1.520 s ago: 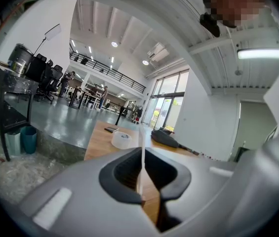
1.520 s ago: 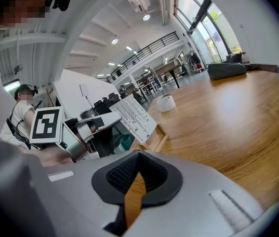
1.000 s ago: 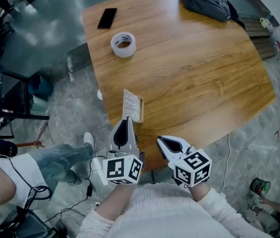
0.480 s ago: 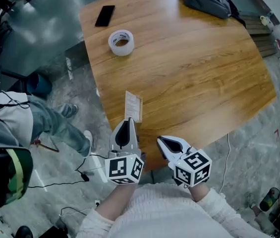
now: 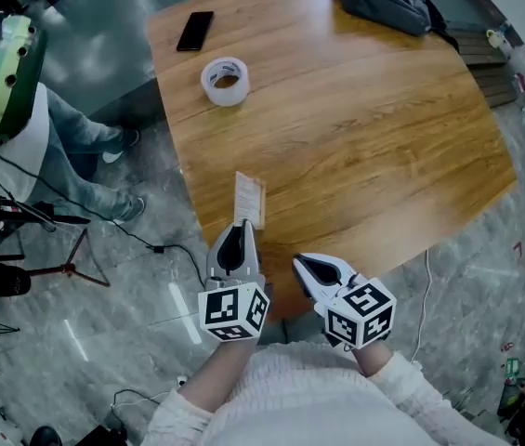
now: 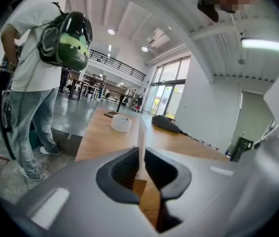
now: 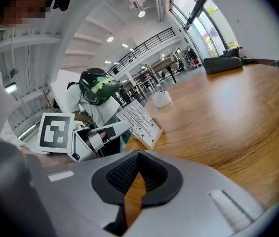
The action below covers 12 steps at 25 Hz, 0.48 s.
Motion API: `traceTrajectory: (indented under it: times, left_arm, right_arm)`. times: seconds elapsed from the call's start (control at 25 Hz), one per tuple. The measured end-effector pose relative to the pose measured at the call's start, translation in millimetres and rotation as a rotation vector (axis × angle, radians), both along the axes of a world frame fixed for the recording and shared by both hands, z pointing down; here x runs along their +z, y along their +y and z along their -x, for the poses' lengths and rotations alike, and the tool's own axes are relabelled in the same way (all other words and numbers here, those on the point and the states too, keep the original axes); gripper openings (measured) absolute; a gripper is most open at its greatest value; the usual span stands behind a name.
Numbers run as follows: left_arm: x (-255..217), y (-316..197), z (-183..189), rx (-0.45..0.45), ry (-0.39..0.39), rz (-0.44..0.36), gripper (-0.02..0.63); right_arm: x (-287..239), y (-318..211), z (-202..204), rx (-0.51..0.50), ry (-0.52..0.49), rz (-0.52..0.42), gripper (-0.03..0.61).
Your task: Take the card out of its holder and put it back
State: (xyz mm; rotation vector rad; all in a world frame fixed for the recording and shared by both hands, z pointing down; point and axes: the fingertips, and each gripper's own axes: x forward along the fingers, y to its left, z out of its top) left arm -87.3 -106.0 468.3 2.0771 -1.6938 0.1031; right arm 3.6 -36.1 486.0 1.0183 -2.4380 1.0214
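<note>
Card (image 5: 249, 199) stands edge-on at 12 o'clock, just off our closed, empty left claw (image 5: 240, 225). It runs straight away from us. Our right claw (image 5: 300, 263), closed too, is farther off.

No words can be read at this moment. The card (image 7: 140, 118) stands in its wooden holder (image 7: 149, 136) on the surface (image 5: 355, 137) and shows rows of fine black print on a white face. In the right gripper view the lines are too small to read, and the head view gives only a pale slip with grey streaks. The cube (image 5: 233, 312) on the left tool (image 5: 235, 230) carries black-and-white square markers, and so does the cube (image 5: 360, 314) on the right tool (image 5: 300, 264). They are patterns only, not letters or digits.
</note>
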Motion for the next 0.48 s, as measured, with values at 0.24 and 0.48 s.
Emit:
traceTrajectory:
  times: [0.24,0.48]
  left_arm:
    - [-3.2,-1.1,-3.8,0.023,0.027,0.009,0.065]
    - [-26.3,22.9,23.1,0.055,0.032,-0.026,0.094]
  right_arm:
    - [-19.9,-11.2,1.3,-0.027,-0.03,-0.084,-0.002]
    - [-89.8,-64.1,31.6,-0.585,0.241,-0.663,0.001]
